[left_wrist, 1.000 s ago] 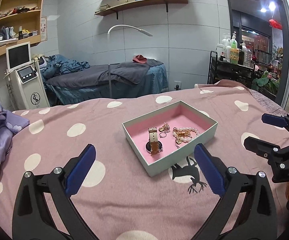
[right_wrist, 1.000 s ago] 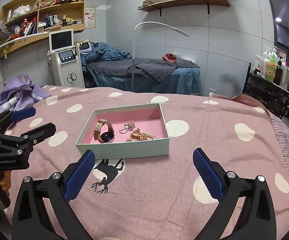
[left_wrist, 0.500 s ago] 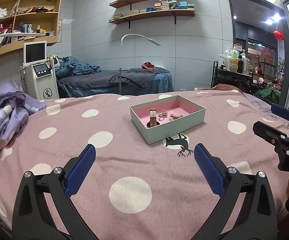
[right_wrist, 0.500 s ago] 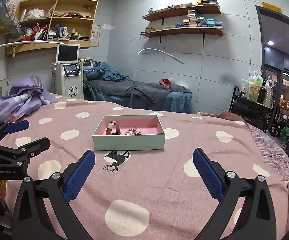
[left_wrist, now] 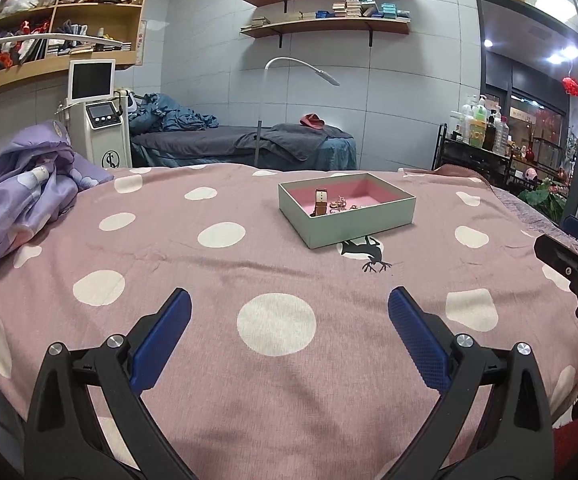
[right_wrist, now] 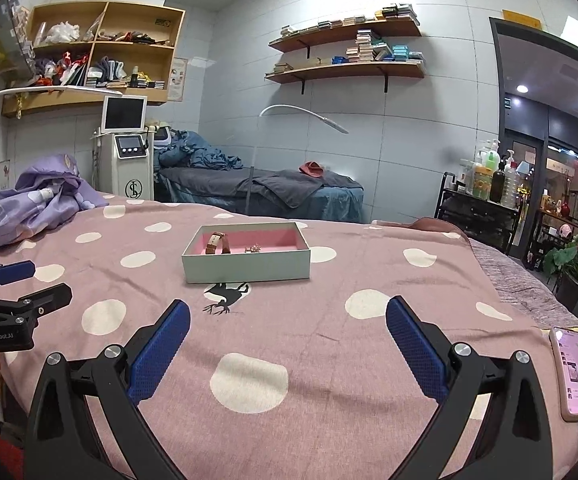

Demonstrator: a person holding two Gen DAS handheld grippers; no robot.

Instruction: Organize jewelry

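A pale green box (left_wrist: 353, 222) (right_wrist: 245, 266) with a pink lining sits mid-bed on the pink dotted blanket. Inside it I see a watch with a tan strap (left_wrist: 321, 202) (right_wrist: 217, 242) and small gold jewelry (left_wrist: 339, 203) (right_wrist: 254, 247); the box wall hides the rest. My left gripper (left_wrist: 289, 312) is open and empty, low over the blanket's near edge, well short of the box. My right gripper (right_wrist: 287, 320) is open and empty too, equally far back. Each gripper shows at the side of the other's view.
A purple quilt (left_wrist: 17, 196) is bunched at the bed's left. A pink phone (right_wrist: 574, 374) on a cable lies at the blanket's right edge. A black deer print (right_wrist: 225, 296) marks the blanket by the box. Beyond stand a treatment machine (left_wrist: 99, 120), a second bed and a bottle trolley (left_wrist: 477, 148).
Both grippers have drawn back from the box and dropped lower, so the box looks smaller and farther. Both stayed open and empty. The box has not moved.
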